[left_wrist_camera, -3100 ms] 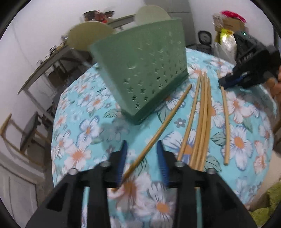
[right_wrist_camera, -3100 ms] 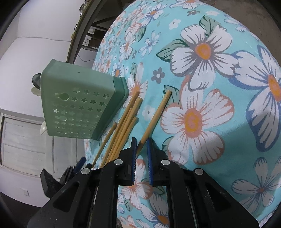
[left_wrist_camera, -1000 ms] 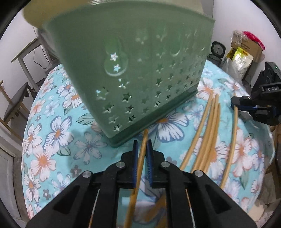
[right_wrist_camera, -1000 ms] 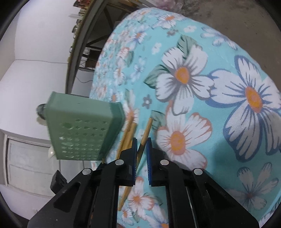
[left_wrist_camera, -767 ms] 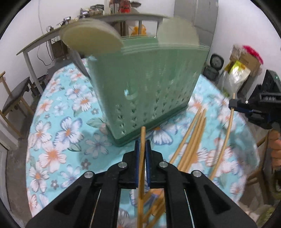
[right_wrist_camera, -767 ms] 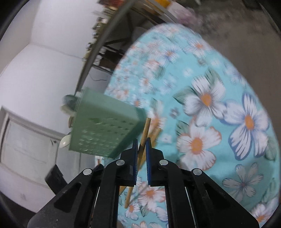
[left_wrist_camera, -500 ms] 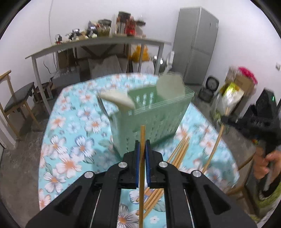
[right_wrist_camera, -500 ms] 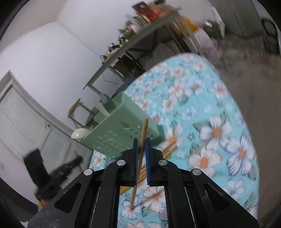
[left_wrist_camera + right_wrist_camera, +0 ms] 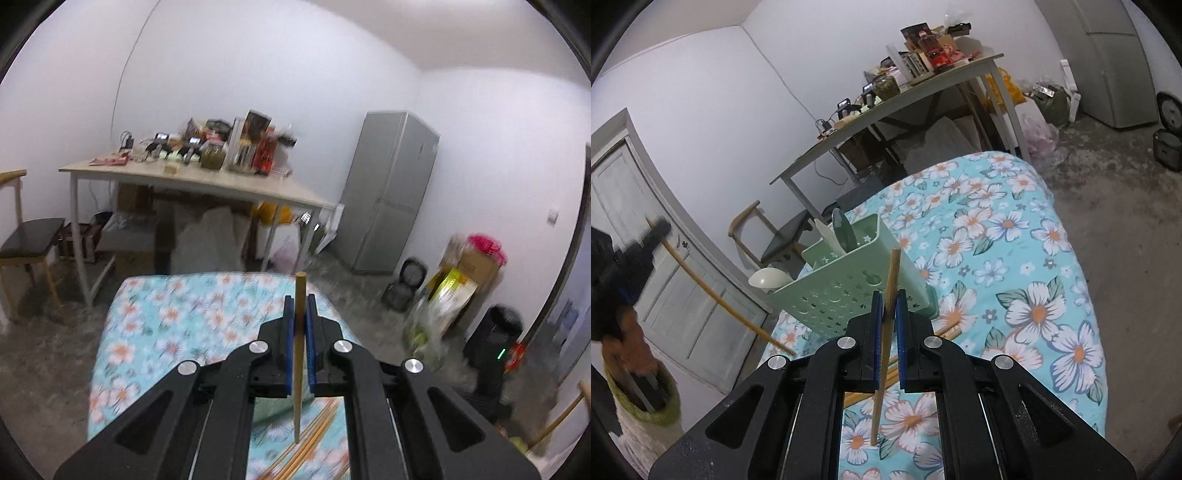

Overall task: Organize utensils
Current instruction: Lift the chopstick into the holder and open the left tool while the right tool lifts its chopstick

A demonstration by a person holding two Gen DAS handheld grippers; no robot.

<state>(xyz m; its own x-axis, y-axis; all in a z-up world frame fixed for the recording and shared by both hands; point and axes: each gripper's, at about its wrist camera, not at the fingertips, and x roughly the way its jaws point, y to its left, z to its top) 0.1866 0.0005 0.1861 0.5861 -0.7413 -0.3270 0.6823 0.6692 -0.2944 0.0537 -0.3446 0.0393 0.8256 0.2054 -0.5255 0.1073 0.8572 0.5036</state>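
At the far left of the right wrist view, the left hand-held gripper is a blurred dark shape raised in front of a white door, with a chopstick slanting down out of it toward the counter's edge. In its own view that left hand-held gripper is pinching this chopstick between its blue pads, nearly upright, the top end poking above the fingertips and the lower end hanging over the floral cloth. Below it, loose chopsticks lie on the counter in a slanting bundle.

Further right in the right wrist view stands the green utensil holder, upright on the counter, its wall pierced with small stars. A cream spoon juts from its left end, and a green one and a pale one stand at the far end.

Just in front of the holder, the right hand-held gripper is pressed together on a second chopstick, held steeply and leaning slightly right, its top end level with the holder's rim and its lower end clear of the cloth. More chopsticks lie flat beneath, mostly hidden by the gripper.
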